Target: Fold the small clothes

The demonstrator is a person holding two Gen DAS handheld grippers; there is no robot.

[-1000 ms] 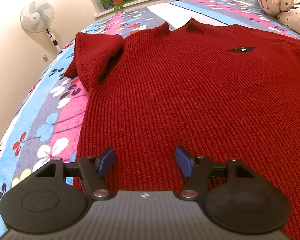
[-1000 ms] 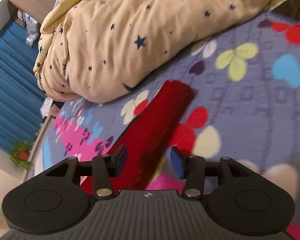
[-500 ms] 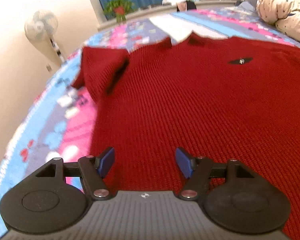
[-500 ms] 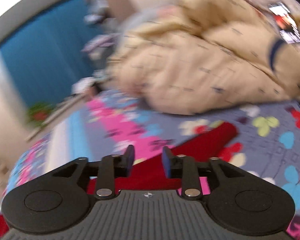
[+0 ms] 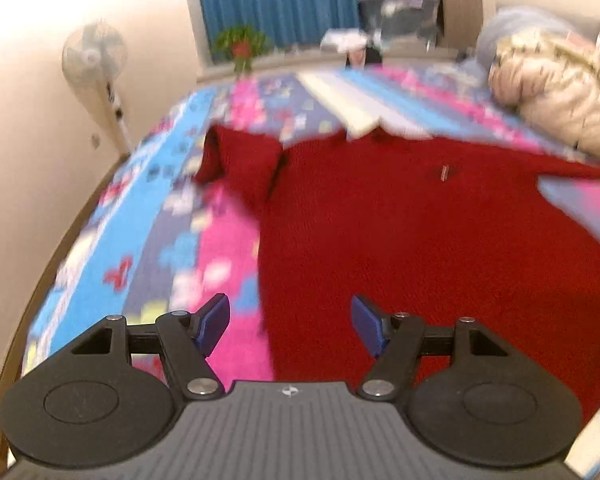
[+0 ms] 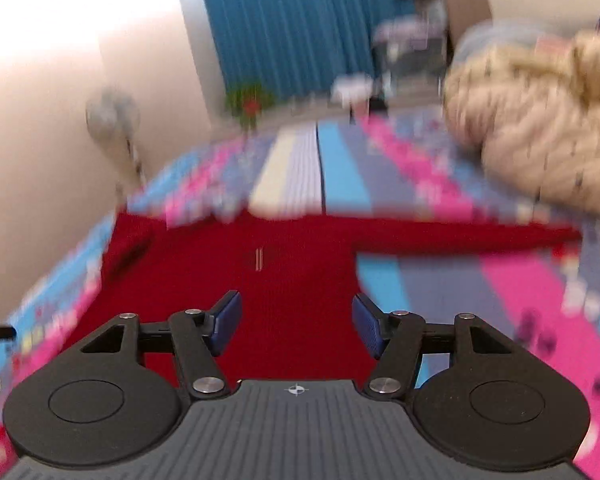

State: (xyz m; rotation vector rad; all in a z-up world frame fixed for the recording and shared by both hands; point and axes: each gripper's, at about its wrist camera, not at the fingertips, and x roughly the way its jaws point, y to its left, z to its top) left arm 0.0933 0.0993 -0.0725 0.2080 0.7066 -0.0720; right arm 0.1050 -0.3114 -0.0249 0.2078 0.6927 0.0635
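Note:
A dark red knitted sweater (image 5: 400, 232) lies spread flat on the bed. Its left sleeve (image 5: 244, 164) is folded in; its right sleeve (image 6: 480, 236) stretches straight out toward the quilt. My left gripper (image 5: 290, 324) hovers open above the sweater's lower left edge, with nothing between its blue pads. My right gripper (image 6: 296, 326) hangs above the sweater's (image 6: 260, 280) lower right part, its jaws opening and empty. Both views are motion-blurred.
A flowered pink, blue and grey bedspread (image 5: 148, 240) covers the bed. A beige star-print quilt (image 5: 560, 92) is heaped at the far right. A standing fan (image 5: 94, 56) is by the left wall. A potted plant (image 5: 240, 46) stands on the sill before blue curtains.
Both grippers pulled back and rose, so more of the sweater shows. The right gripper rolled upright, left the outstretched sleeve, and its jaws widened. The left stayed open.

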